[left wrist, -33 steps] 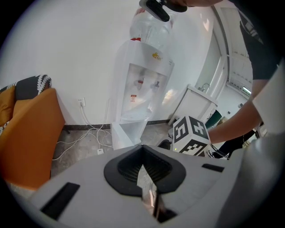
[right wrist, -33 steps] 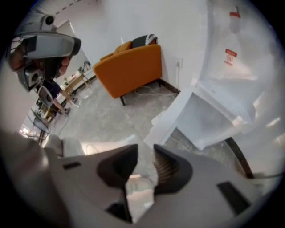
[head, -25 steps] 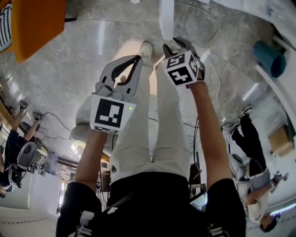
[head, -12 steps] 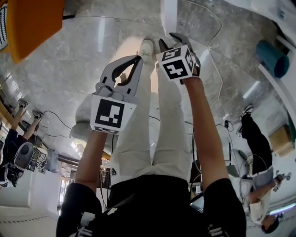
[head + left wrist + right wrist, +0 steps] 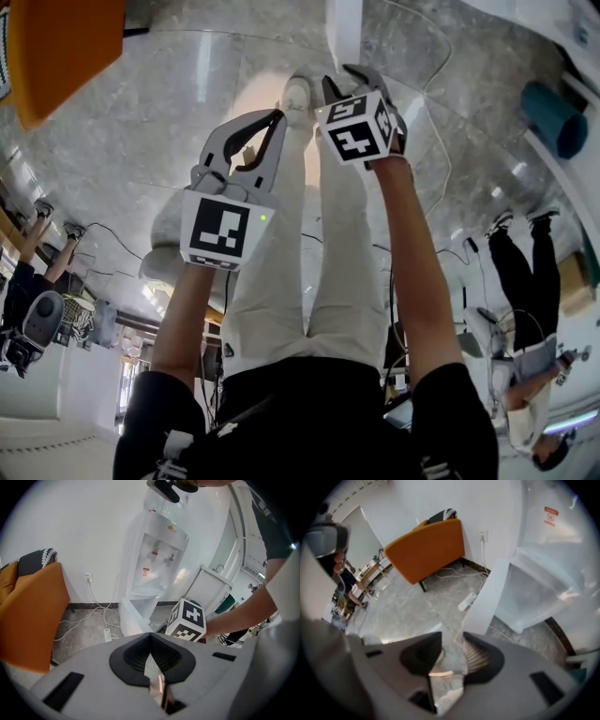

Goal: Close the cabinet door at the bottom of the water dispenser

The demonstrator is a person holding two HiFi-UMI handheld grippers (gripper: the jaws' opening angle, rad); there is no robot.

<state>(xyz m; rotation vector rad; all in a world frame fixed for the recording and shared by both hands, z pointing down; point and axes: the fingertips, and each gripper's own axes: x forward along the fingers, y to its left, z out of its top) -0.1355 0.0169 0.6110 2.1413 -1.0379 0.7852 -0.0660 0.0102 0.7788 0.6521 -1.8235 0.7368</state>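
The cabinet door [image 5: 487,597] stands ajar. The right tongs [image 5: 451,641], slightly parted and empty, should push its outer face squarely. The left tongs [image 5: 150,638] are together, idle.

The left gripper [image 5: 150,634] is closed on nothing, the right gripper [image 5: 451,640] parted.

Beyond the left gripper [image 5: 151,639], glossy grey floor [image 5: 82,637]. Carries a white water dispenser [image 5: 157,550] straight ahead of the jaws, an orange chair [image 5: 28,611] left of them, a power strip [image 5: 108,633] and white cables [image 5: 89,613] between.
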